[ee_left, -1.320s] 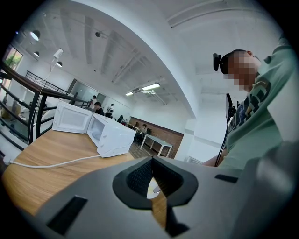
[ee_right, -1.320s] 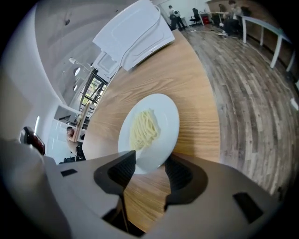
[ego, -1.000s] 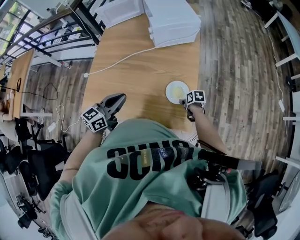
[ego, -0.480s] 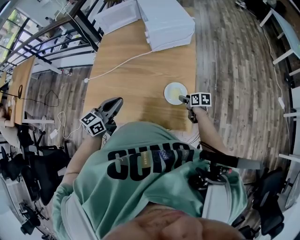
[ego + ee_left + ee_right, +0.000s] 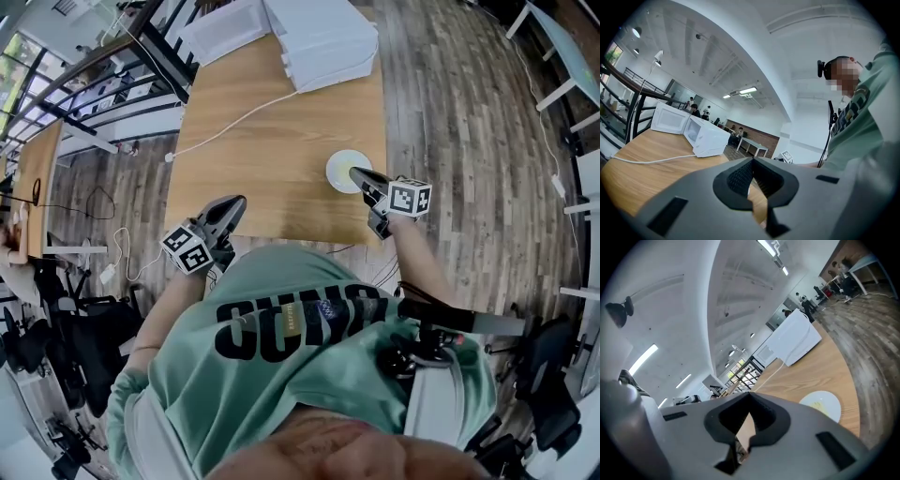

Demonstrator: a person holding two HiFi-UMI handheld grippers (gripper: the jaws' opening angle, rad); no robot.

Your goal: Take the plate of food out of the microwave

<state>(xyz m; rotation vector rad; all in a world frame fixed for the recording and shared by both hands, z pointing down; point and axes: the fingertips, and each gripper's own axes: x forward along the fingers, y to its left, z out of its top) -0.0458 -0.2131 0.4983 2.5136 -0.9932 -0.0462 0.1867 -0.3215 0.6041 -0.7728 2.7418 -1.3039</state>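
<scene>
**Right gripper clenched on nothing, plate out on the table**

Right gripper [image 5: 357, 174] held over the near right part of the wooden table [image 5: 272, 141], pointing toward its far end. Jaws just been closing, now pressed together at the tips, with nothing between them. In the head view, tips overlapping the near rim of the plate [image 5: 343, 169]. In the right gripper view, plate lying lower and off to the right of the jaws, clearly not gripped.

Plate white and round, flat on the table close to its right edge, with a small portion of pale yellow food [image 5: 816, 405] on it. Well apart from the microwave [image 5: 323, 42], a white box at the far end of the table. Second white box [image 5: 230, 28] just beside the microwave, on its left. Thin white cable [image 5: 234, 122] running from the microwave across the wood to the left edge.

Left gripper [image 5: 238, 200] held at the near left corner of the table, away from the plate. Jaws also closed tip to tip and empty, as seen in the left gripper view.
</scene>
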